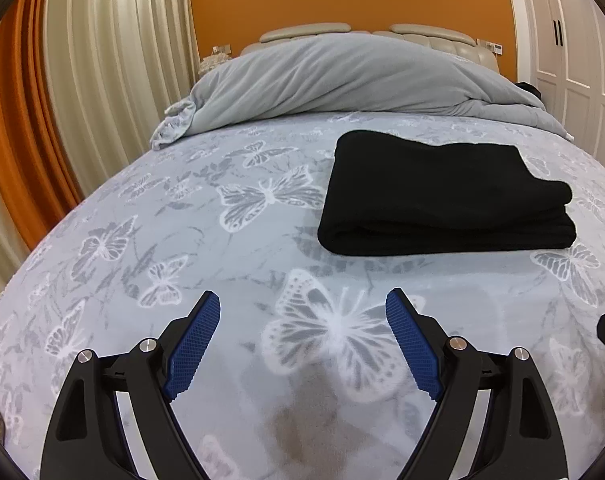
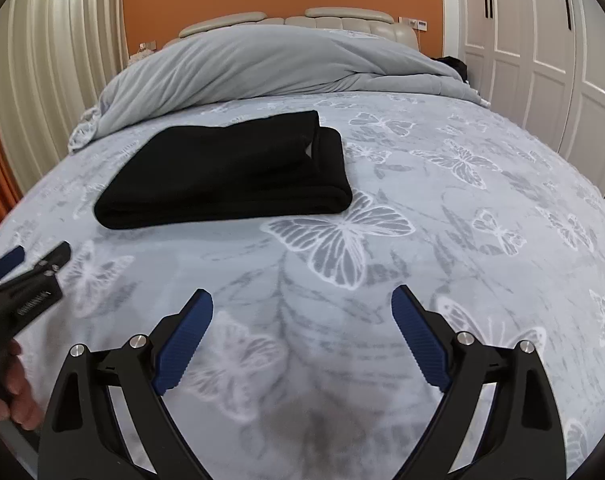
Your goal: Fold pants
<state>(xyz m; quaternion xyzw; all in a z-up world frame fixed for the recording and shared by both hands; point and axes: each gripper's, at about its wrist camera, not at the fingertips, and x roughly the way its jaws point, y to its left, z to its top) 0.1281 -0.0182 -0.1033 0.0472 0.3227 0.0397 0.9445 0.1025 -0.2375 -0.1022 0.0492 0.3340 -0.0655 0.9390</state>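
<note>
We see even, soft indoor light in both views, moderately bright. Glare on cream curtain (image 1: 114,40) top, left wrist view. Faint dark shadow patch on bed (image 1: 102,208) between left claw (image 1: 302,304) arms; same under right claw (image 2: 302,300). Black pants (image 1: 446,196) lose fold detail, nearly featureless. Strong fisheye bend: bed bulges, curtain and wardrobe (image 2: 542,60) lines curve. Dark vignette at corners. Slight blur on other claw at left edge, right wrist view. Centre sharp.

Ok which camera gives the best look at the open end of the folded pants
The right wrist view: the folded pants show their stacked layers and a pale gap at the right end. The left wrist view shows the pants mostly as a dark block with a rounded fold.
</note>
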